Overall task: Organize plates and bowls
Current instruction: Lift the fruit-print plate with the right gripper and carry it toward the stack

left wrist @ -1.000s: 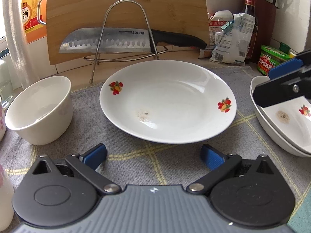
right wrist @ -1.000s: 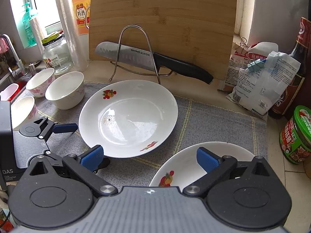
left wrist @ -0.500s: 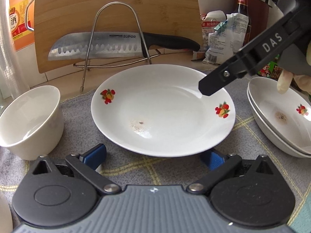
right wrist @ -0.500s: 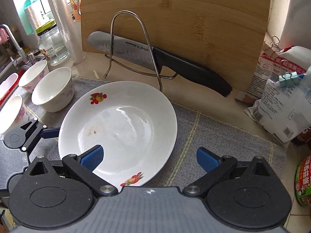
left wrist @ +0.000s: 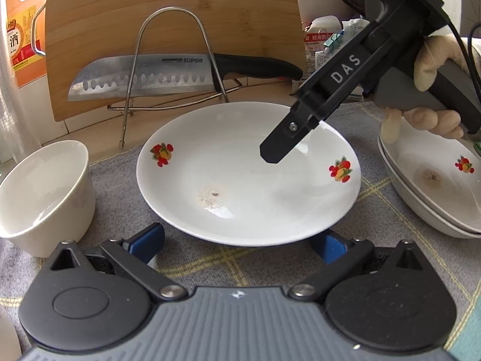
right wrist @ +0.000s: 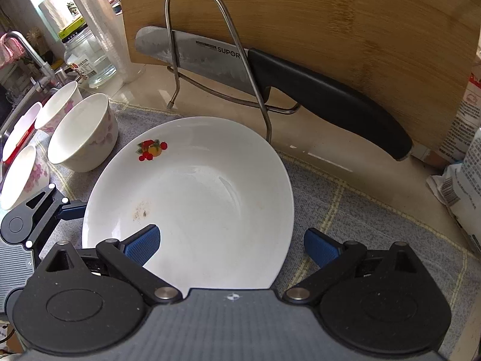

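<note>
Plate point(right wrist: 192, 198) lies flat on the cloth, straight ahead of your right gripper point(right wrist: 231, 245): jaws spread, one pad inside the bowl, the other outside past the rim. Round, white, fruit decals, a brown speck. Left gripper point(left wrist: 239, 242) released too, at the near rim. Stacked plates point(left wrist: 433, 192) to its right.

A pale stone countertop point(right wrist: 228, 117) is carrying a grey checked cloth point(left wrist: 246, 258), which is lying directly ahead of both tools. On the cloth, a white fruit-print plate point(left wrist: 249, 180) is sitting just beyond the left tool's tips; a white bowl point(left wrist: 42, 192) is standing to its left, stacked plates point(left wrist: 433, 192) to its right. Past the cloth, a wire rack point(right wrist: 216, 60) is standing on bare counter, holding a knife point(right wrist: 270, 81), a bamboo board point(right wrist: 330, 30) leaning behind.
</note>
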A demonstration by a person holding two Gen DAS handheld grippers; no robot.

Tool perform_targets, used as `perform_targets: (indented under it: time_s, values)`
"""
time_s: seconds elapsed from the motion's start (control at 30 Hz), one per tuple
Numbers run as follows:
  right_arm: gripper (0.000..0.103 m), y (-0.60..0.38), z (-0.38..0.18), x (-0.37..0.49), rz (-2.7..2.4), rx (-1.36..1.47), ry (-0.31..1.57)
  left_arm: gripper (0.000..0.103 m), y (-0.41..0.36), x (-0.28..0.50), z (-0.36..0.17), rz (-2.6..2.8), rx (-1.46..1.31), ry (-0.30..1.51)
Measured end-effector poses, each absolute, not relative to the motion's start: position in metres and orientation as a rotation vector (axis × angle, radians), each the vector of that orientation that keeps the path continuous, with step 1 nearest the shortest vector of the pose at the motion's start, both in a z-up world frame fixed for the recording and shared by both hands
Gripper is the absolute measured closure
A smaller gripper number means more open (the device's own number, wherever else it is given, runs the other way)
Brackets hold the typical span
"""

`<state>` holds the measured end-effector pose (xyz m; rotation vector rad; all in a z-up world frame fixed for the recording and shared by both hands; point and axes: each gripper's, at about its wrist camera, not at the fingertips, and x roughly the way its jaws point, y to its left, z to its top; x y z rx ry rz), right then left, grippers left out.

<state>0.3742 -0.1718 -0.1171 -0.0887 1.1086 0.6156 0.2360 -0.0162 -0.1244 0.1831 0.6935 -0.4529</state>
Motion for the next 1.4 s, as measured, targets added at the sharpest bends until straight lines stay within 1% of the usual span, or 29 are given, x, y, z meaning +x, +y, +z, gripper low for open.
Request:
perform_targets:
  time_s: [0.43,0.9,1.13,1.4]
  values:
    - [0.0,-0.162,-0.121,0.39,0.69,-0.094,1.109,0.001,-0.018,0.23,-0.123,-0.492,0.27,0.636]
    - [0.0,-0.164,-0.119,0.4,0.714,-0.059,1.088,0.0,-0.014,0.236,-0.126,-0.534,0.259,0.63]
    - [0.005,-0.161,-0.116,0.402,0.729,-0.07,1.08,0.0,-0.013,0.236,-0.126,-0.537,0.258,0.628]
    - [0.007,-0.162,-0.116,0.406,0.723,-0.062,1.072,0.0,-0.013,0.236,-0.126,-0.537,0.265,0.624]
